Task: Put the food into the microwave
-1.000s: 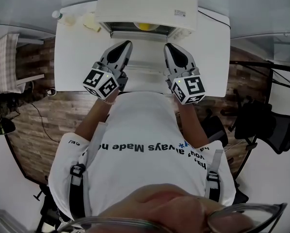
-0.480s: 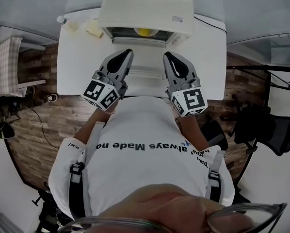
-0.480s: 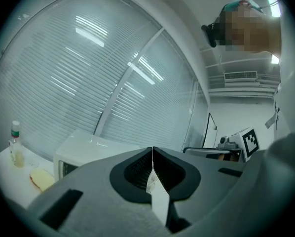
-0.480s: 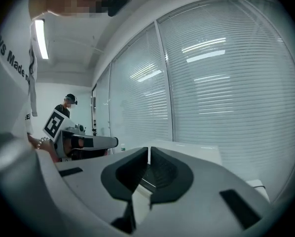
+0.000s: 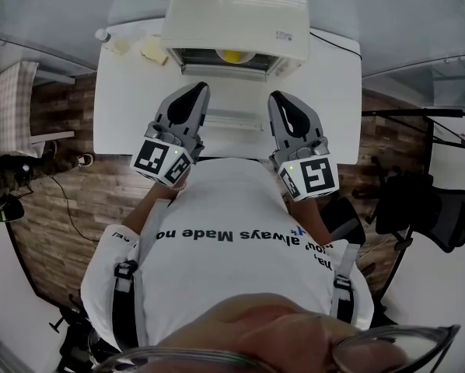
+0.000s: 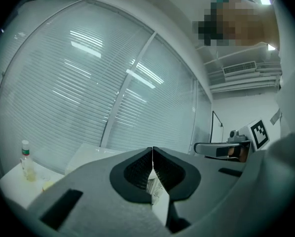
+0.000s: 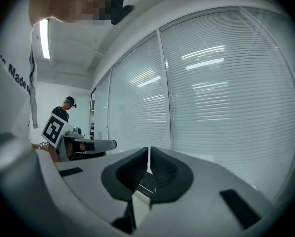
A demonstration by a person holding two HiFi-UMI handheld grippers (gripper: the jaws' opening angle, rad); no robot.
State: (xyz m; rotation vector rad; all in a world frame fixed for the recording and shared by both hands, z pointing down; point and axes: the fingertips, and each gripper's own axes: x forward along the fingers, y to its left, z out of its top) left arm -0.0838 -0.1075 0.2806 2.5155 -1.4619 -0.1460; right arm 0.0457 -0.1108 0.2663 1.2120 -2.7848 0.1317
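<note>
A white microwave (image 5: pixel 236 18) stands at the far edge of the white table (image 5: pixel 124 107), its door (image 5: pixel 232 99) folded down towards me. Inside the cavity sits a yellow food item (image 5: pixel 234 55) in a pale dish. My left gripper (image 5: pixel 199 86) hovers over the left part of the door, jaws shut and empty. My right gripper (image 5: pixel 277 94) is level with it over the right part, also shut and empty. In the left gripper view the left gripper (image 6: pixel 152 149) points up at window blinds, and so does the right gripper (image 7: pixel 148 149) in its own view.
A small bottle (image 5: pixel 104 36) and a yellowish item (image 5: pixel 151 49) lie on the table left of the microwave. A black cable (image 5: pixel 333 39) runs along the right. A black office chair (image 5: pixel 427 200) stands to the right on the wooden floor. Another person (image 7: pixel 66 107) stands in the background.
Both grippers have drawn back a little from the microwave opening towards my body. They stay shut and empty.
</note>
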